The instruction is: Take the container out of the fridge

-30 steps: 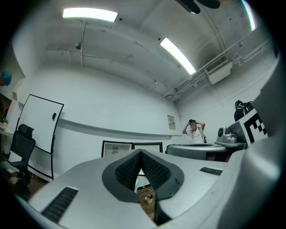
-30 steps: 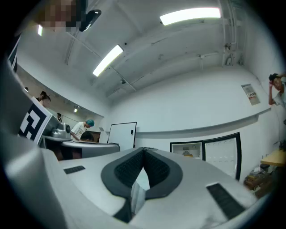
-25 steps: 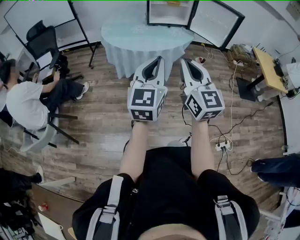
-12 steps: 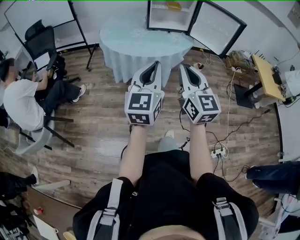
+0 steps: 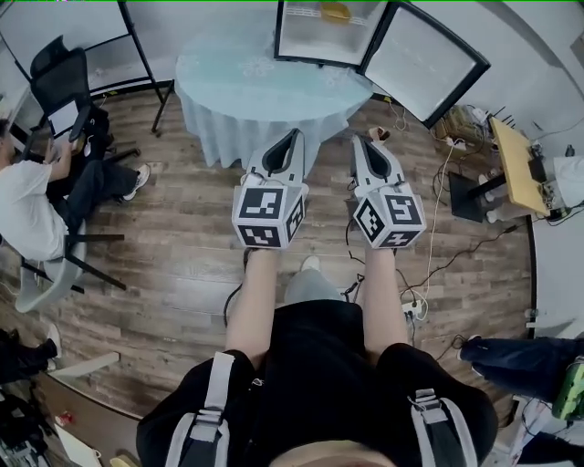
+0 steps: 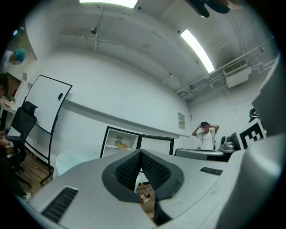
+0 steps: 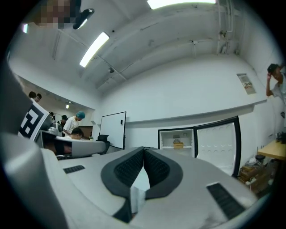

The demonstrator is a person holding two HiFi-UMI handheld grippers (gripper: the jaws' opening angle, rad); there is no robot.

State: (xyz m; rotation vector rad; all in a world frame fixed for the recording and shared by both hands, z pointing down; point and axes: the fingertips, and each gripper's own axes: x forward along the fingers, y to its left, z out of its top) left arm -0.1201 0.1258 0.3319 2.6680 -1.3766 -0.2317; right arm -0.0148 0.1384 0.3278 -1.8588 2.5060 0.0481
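The fridge (image 5: 319, 32) stands open behind a round table (image 5: 265, 82) with a pale blue cloth, its door (image 5: 424, 59) swung out to the right. A yellow container (image 5: 335, 12) sits on a fridge shelf. It also shows in the left gripper view as a yellow container (image 6: 121, 145) and in the right gripper view as a yellow container (image 7: 178, 145). My left gripper (image 5: 294, 135) and right gripper (image 5: 364, 141) are held side by side in front of the table, pointing level at the fridge. Both are shut with nothing between their jaws, well short of the fridge.
A seated person (image 5: 27, 201) and office chairs (image 5: 59, 77) are at the left beside a whiteboard (image 5: 59, 32). Cables and a power strip (image 5: 415, 306) lie on the wooden floor at the right, near a wooden desk (image 5: 516, 164). Another person (image 6: 205, 136) stands far off.
Both grippers have moved forward together toward the table and fridge, which now sit closer and larger in the head view. Both stay shut and empty.
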